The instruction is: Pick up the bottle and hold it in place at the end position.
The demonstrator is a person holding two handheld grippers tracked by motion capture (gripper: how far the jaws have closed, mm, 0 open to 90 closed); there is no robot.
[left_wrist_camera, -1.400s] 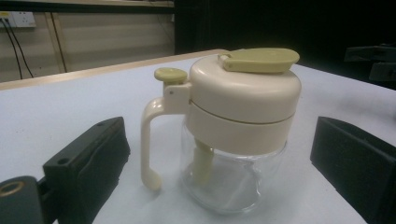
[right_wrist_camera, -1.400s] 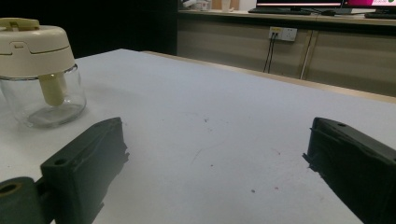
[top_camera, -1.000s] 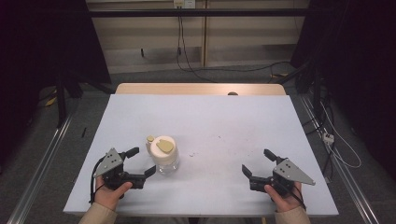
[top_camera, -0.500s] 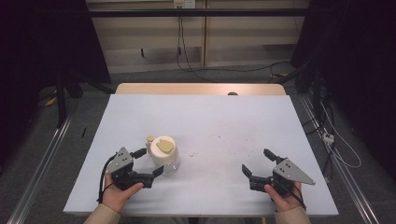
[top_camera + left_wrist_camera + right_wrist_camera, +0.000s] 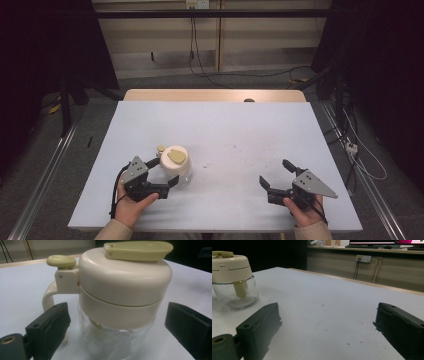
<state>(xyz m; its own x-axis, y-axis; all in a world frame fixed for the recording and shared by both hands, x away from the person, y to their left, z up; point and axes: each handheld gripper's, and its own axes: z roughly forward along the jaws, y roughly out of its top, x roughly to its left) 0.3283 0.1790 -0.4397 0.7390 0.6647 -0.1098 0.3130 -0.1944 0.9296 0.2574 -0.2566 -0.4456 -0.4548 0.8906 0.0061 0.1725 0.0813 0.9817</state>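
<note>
No legible text, label, brand, number or sign appears on any object in these views.

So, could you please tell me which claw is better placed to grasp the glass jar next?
Left. The left claw is open with its jaws on either side of the glass jar, not yet touching. The right claw is open over bare table, well apart.

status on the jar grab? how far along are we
Done: the left tool is open with its jaws on either side of the clear jar, below the cream lid. In hand: nothing is clamped; gaps show on both sides. Left: shutting on the jar and whatever follows. The right tool sits open, apart on the table.
</note>
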